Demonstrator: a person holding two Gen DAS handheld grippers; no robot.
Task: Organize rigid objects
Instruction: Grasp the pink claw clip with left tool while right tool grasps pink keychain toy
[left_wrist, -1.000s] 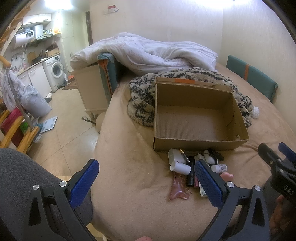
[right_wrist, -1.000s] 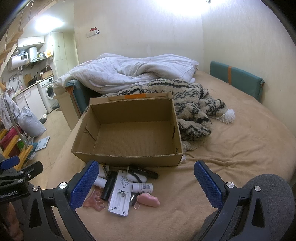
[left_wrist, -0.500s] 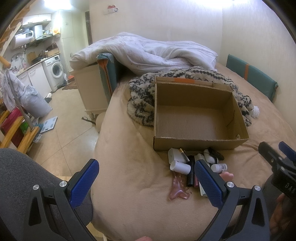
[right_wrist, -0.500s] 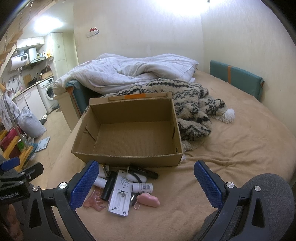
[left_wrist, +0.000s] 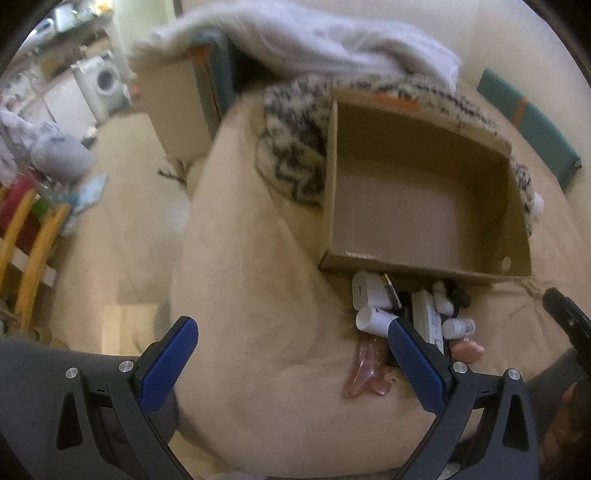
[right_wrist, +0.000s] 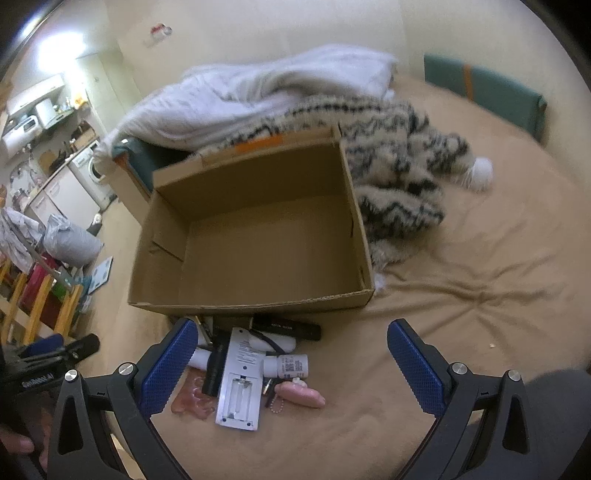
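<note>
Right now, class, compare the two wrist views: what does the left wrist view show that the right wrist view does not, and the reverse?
Only the left wrist view shows the white rounded case by the box's near wall, mostly hidden in the other view.

Only the right wrist view shows the white remote's open battery bay, and the pompom clearly.

Both show the empty cardboard box, the small white bottle, the pink item, the patterned blanket, and both grippers open: left gripper, right gripper.
</note>
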